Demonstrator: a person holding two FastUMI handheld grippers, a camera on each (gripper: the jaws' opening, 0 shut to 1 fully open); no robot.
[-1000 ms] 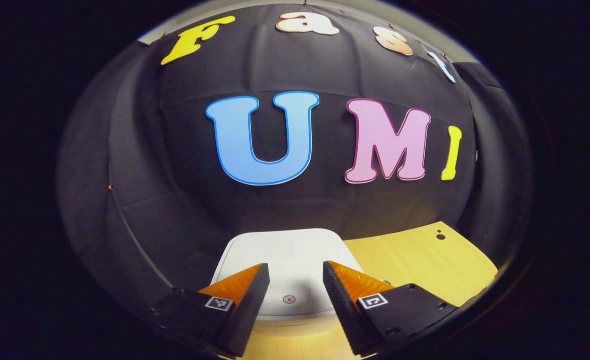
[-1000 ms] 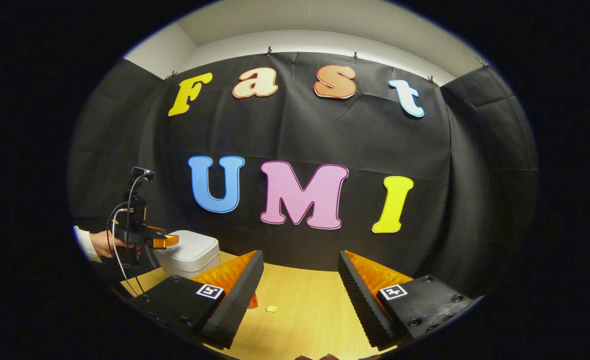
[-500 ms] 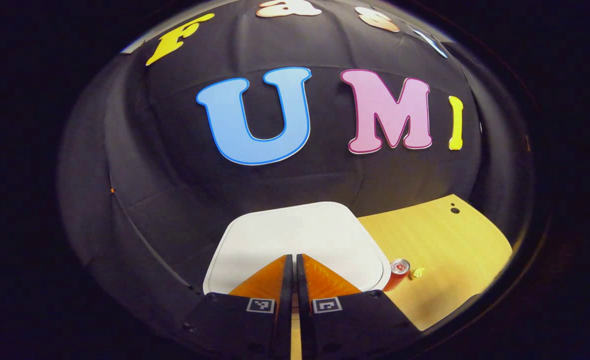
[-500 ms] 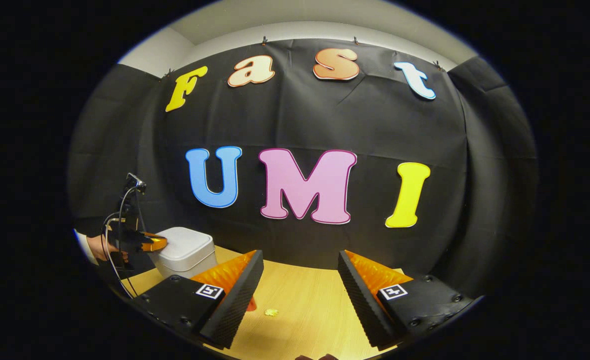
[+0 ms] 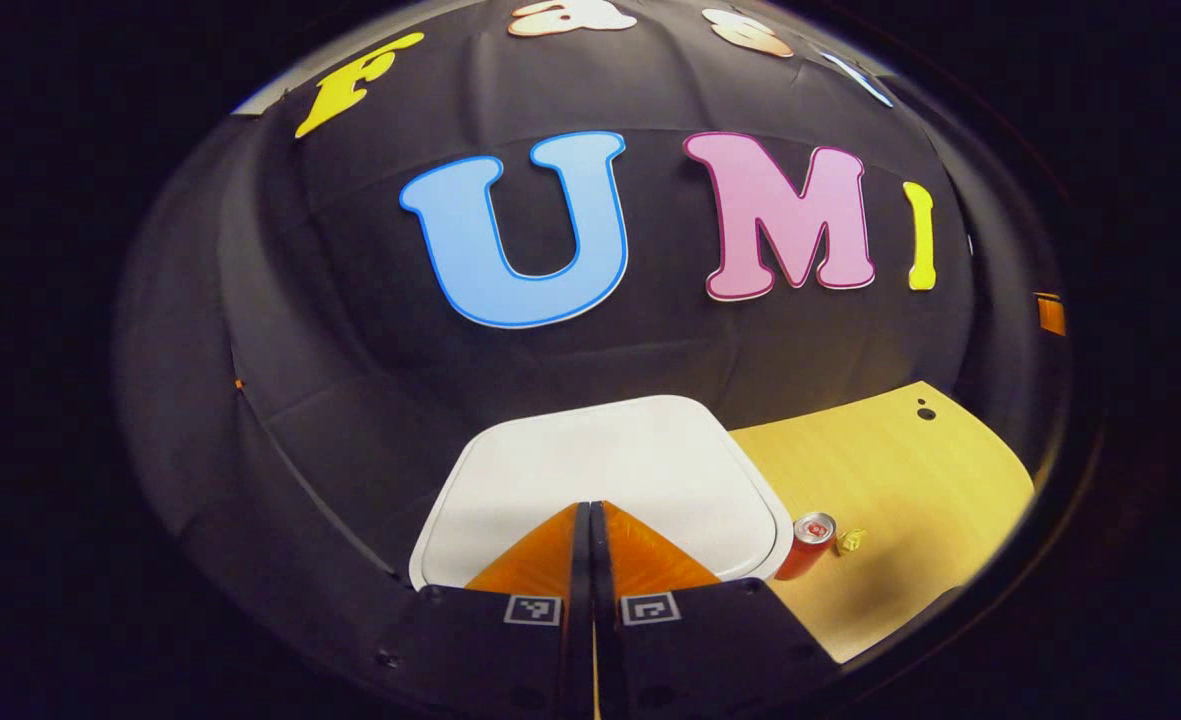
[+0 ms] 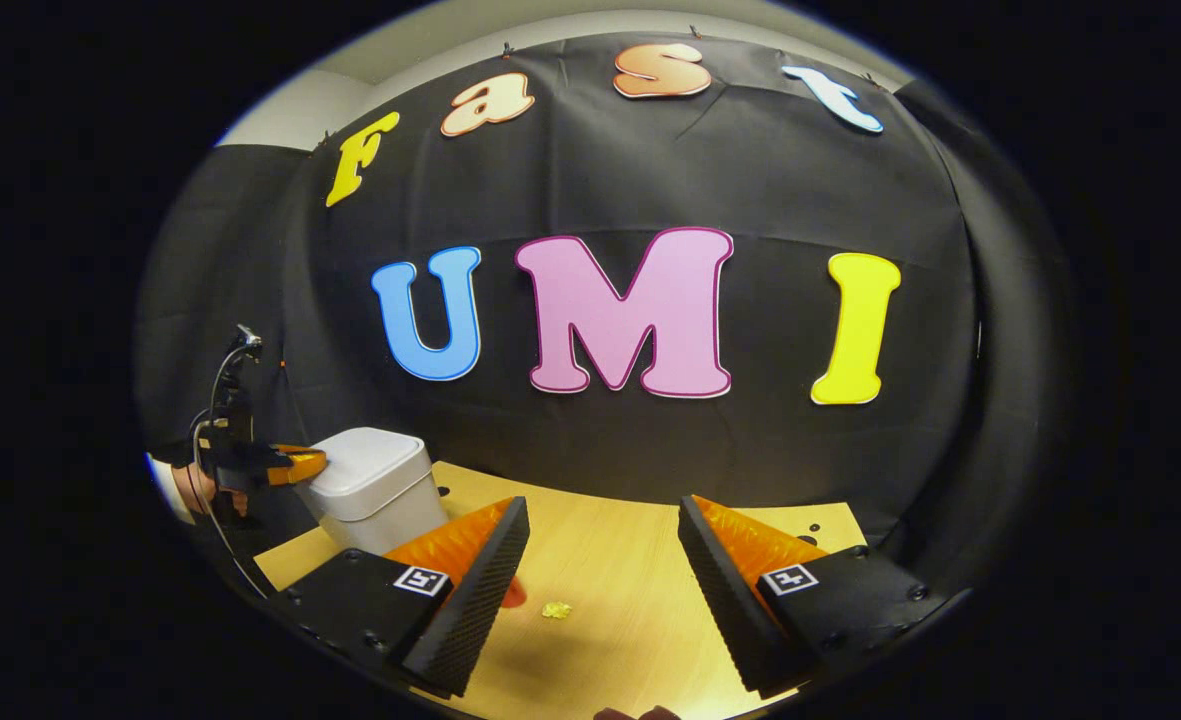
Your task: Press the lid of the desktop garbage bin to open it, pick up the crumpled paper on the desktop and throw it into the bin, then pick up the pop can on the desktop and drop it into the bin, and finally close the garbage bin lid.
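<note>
The white bin's lid (image 5: pixel 600 465) lies flat and closed in the left gripper view. My left gripper (image 5: pixel 590 508) is shut with nothing in it, its tips over the lid's near edge. To the right of the bin stand a red pop can (image 5: pixel 808 545) and a small yellow crumpled paper (image 5: pixel 851 541). In the right gripper view my right gripper (image 6: pixel 602 515) stands open above the wooden table (image 6: pixel 630 600). The paper (image 6: pixel 555 609) lies between its fingers, farther off. The can (image 6: pixel 513 592) peeks out behind its left finger. The bin (image 6: pixel 375 485) is at the left, with the left gripper (image 6: pixel 295 465) at its lid's edge.
A hand (image 6: pixel 190 488) holds the left gripper, from which cables rise. The black cloth wall stands close behind the bin and table. Small dark holes (image 5: pixel 922 408) mark the table's far right corner.
The left gripper went from open to shut and came down over the bin's lid. The right gripper tipped downward and moved forward, staying open.
</note>
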